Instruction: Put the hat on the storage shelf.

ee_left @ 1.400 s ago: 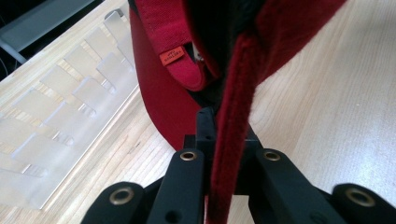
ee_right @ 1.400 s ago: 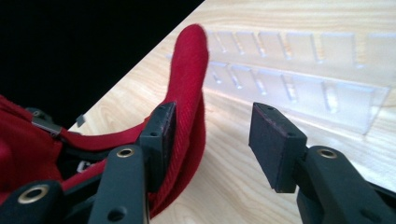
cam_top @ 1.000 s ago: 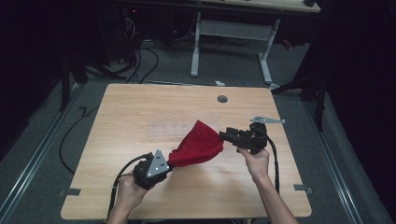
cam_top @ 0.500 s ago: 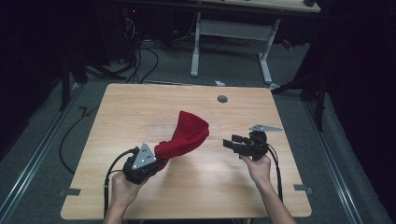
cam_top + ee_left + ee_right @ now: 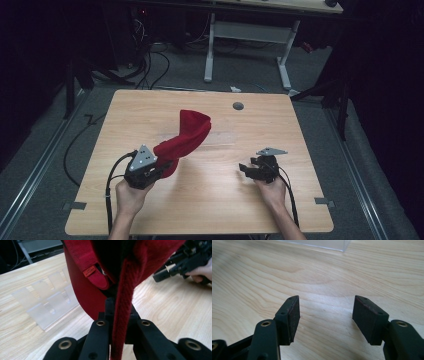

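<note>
Pinching a thick seamed edge of the red cloth item (image 5: 122,315), the left gripper (image 5: 159,171) has its jaws pressed together on the fabric, which runs straight up between them in the left gripper view; from the high view the left gripper sits at the near-left part of the wooden table (image 5: 300,200), gripped by the person's left hand (image 5: 131,196), with its black cable (image 5: 111,176) looping off toward the table's near edge. The red cloth item rises from those jaws and leans away toward the table's middle, its rounded far end (image 5: 194,122) lifted clear of the wood; a small orange-red label (image 5: 89,271) is sewn on a strap inside it, though its lettering is too small to read, and what sort of garment it is cannot be told for certain. A clear plastic piece (image 5: 47,307) lies flat on the table just beside the cloth in the left gripper view. The right gripper (image 5: 246,169) is well apart from the cloth at the near-right part of the table, held by the right hand (image 5: 272,190); its jaws stand spread wide over bare wood with nothing between the pads (image 5: 293,315). A small dark round disc (image 5: 238,106) sits near the table's far edge.
</note>
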Demonstrator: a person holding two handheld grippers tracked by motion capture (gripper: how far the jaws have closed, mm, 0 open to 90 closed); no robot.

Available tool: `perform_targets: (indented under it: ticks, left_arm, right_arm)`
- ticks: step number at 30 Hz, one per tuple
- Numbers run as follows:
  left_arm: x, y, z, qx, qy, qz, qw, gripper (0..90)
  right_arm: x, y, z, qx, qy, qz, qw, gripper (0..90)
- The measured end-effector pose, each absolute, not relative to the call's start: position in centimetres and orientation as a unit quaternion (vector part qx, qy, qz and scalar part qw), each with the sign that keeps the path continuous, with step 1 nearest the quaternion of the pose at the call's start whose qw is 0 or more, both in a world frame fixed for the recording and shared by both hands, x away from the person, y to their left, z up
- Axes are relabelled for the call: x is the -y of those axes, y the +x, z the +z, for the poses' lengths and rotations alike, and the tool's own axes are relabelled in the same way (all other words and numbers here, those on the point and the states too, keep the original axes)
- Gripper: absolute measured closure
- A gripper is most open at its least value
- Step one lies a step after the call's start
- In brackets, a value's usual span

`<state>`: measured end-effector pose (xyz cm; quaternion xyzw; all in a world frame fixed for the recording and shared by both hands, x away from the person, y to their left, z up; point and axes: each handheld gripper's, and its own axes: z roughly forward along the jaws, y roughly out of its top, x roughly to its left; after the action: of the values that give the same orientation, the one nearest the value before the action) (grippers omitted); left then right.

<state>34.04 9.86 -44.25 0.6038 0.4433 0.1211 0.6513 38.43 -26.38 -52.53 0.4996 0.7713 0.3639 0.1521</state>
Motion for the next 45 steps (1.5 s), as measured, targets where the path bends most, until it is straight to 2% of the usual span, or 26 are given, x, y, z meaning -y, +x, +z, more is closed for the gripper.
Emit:
perform_targets:
  ticks: [13,28,45]
  left_arm:
    - [-10.9,35.6,-43.3,-0.473,0.557,0.113,0.673,85.5]
    - [-12.6,37.9,-41.8,-0.497,0.505,0.114,0.696,85.5]
    - [-13.5,41.0,-41.3,-0.513,0.48,0.142,0.697,85.4]
  right_arm:
    - [25.4,38.0,-53.1,-0.783,0.481,0.33,0.217,37.6]
    - [25.4,37.9,-53.1,-0.781,0.484,0.33,0.216,37.3]
    - [25.4,37.8,-53.1,-0.78,0.486,0.33,0.216,37.1]
